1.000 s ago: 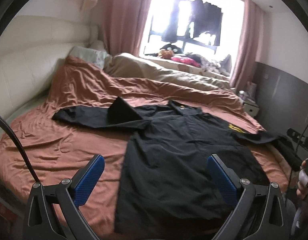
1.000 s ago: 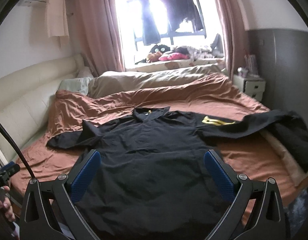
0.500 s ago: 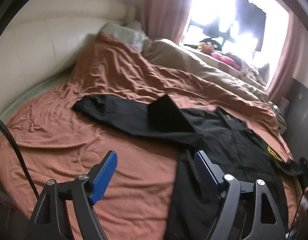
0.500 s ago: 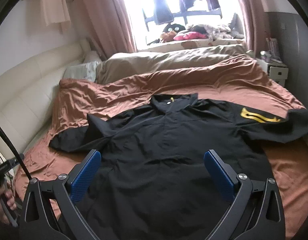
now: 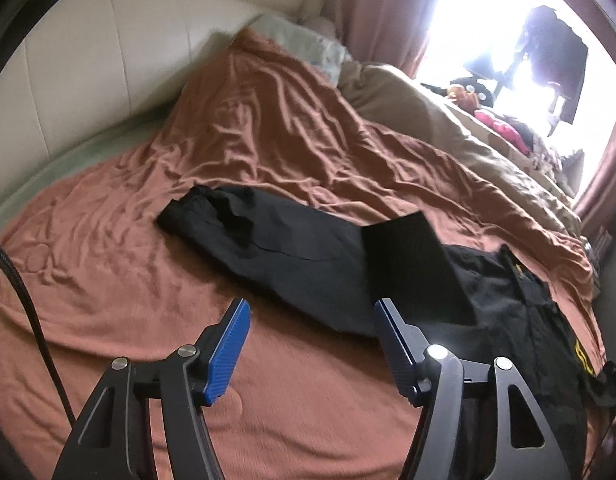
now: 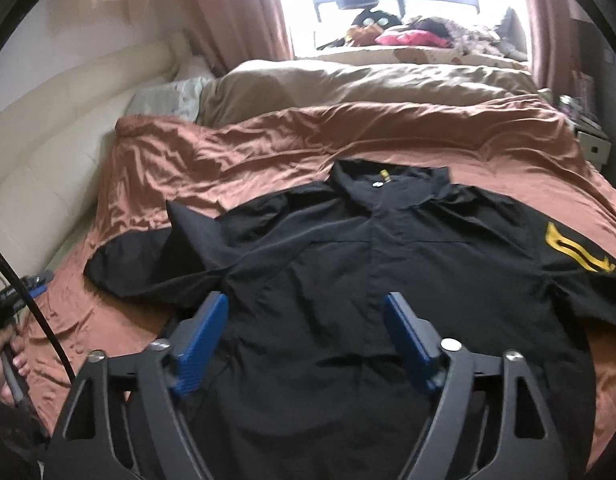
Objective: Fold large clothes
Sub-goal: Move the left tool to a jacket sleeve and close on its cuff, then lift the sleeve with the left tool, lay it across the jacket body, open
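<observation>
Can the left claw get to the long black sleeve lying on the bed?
Probably yes. The left claw points at the sleeve, which lies flat on the brown bedspread with nothing in between. Its jaws are closing, nothing between them yet.

Bed (image 6: 268,148); black shirt (image 6: 347,264) spread flat on it
</observation>
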Demonstrator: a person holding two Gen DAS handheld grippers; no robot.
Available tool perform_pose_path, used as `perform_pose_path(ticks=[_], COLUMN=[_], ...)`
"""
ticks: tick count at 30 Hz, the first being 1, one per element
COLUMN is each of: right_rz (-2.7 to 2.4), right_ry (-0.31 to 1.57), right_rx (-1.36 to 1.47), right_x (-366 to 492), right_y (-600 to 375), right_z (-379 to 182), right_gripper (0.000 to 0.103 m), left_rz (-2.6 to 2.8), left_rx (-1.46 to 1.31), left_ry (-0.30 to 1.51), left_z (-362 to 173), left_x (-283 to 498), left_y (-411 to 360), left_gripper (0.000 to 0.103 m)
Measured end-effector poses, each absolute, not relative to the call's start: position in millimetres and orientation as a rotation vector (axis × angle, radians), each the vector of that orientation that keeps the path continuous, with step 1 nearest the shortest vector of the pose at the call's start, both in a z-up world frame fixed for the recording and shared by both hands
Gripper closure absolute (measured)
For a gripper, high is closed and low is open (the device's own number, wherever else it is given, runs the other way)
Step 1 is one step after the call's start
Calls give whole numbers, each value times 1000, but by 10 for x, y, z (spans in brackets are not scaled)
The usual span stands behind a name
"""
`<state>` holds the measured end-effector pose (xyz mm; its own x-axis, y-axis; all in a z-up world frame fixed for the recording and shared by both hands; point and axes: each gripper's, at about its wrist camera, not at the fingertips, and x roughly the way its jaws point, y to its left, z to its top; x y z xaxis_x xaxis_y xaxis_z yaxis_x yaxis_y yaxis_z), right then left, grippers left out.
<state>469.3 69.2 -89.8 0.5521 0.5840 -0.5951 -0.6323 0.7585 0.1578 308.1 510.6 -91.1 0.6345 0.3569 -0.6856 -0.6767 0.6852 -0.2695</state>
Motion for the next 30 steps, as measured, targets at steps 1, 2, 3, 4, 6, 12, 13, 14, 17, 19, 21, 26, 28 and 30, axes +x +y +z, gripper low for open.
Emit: perform_pose_path(ticks=[1,2,3,4,6,12,13,14,17,19,21,26,28,30], right_rz=[723,723,725,731,737,736,736,738,762,800,823,910,924,937], right_ry=[674,675,679,688,696,731,734,738,753,778,785,849,877,915], right_rx=[-91,-102,-109,-113,-119,-163,-172,-180,-197,-196,-197,-175,-165,-152], right_x=[4738,4784,4832,4887,4991,5265,5294,5323,5390,5430,5472,5606,5697,5778], right_y=[753,801,876,934,1034,1341,1394,1456,1653,1829,1961,2386,2520,2622], right_z=[-914,-929,-948,-976,-1032,-1249,-1278,-1309,-1417,-1497,-1560,-1748,-1860,-1979], right_gripper=[32,32,32,33,35,37,39,40,43,54,63,73,73,73], left_rz=[627,628,630,633,642,693,703,720,735,744,770,771,760,740], left_rx=[-558,-572,-593,-603,-632,-631,-622,-606,-630,-618,-594,-599,-561,-545], left_ry=[647,654,664,672,690,751,767,792,860,846,826,769,726,681], left_z=[-958,-1025,-1124,-1178,-1327,-1712,-1755,-1817,-2083,-2145,-2134,-1977,-1791,-1574], left_x=[3114,3155,3211,3239,3315,3574,3605,3648,3762,3788,3833,3776,3738,3675], left_y=[5175,5258,5371,5440,5595,5917,5941,5961,6093,6148,6180,6229,6186,6130], left_gripper=[37,37,37,37,37,38,43,44,45,45,62,100,102,102])
